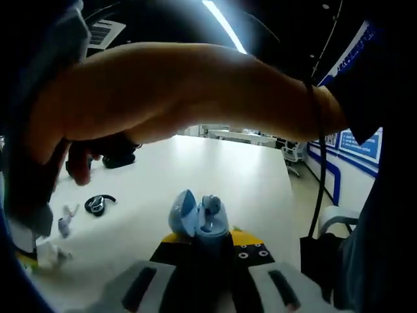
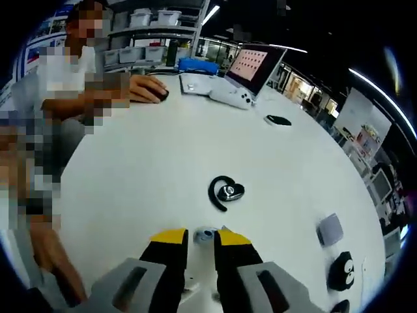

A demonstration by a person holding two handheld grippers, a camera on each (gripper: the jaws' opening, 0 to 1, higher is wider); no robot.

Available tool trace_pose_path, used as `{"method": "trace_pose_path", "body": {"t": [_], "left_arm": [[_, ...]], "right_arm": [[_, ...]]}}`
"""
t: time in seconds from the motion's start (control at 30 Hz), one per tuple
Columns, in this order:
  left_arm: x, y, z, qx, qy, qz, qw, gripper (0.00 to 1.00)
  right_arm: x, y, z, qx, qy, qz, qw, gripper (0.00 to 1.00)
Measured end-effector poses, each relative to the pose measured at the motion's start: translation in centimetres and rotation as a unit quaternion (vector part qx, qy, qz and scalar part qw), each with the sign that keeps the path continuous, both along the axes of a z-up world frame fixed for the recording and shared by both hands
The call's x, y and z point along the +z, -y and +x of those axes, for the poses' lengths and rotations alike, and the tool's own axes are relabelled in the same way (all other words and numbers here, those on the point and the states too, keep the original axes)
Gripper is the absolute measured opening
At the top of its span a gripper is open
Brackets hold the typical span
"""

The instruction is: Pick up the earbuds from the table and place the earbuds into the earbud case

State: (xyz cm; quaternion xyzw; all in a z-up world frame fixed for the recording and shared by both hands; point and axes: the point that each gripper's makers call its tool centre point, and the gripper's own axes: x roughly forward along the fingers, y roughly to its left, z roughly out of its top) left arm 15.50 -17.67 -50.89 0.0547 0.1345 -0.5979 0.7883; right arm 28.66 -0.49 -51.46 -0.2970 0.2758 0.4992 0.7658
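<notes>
Your left tool (image 1: 210,242) clamps the open blue earbud case (image 1: 199,219). Your right tool (image 2: 202,238) closes on a pale earbud (image 2: 205,234) resting on the worktop (image 2: 150,169). Next, lift it and carry it carefully to the case.

A broad white table (image 2: 163,163) under ceiling strip lights (image 1: 225,26) — shelving with storage bins (image 2: 153,29) behind it.

earbud case (image 1: 199,220): glossy blue plastic | table (image 2: 163,163): smooth matt white | ear-hook earbud (image 2: 225,192): shiny black plastic
</notes>
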Motion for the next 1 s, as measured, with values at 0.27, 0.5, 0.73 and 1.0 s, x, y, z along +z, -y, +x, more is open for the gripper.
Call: {"method": "trace_pose_path", "body": {"t": [0.27, 0.5, 0.73, 1.0], "left_arm": [[-0.1, 0.1, 0.0, 0.0, -0.001, -0.001, 1.0, 0.19], [0.0, 0.1, -0.1, 0.0, 0.0, 0.0, 1.0, 0.19], [0.0, 0.1, 0.0, 0.0, 0.002, 0.001, 1.0, 0.19], [0.0, 0.2, -0.1, 0.0, 0.003, 0.001, 1.0, 0.19]], "right_arm": [[0.0, 0.2, -0.1, 0.001, 0.002, 0.007, 1.0, 0.1], [0.9, 0.9, -0.5, 0.0, -0.006, 0.027, 0.9996, 0.1], [3.4, 2.8, -1.7, -0.013, -0.013, 0.071, 0.9973, 0.1], [6.5, 6.1, -3.3, -0.035, -0.012, 0.116, 0.9925, 0.1]]}}
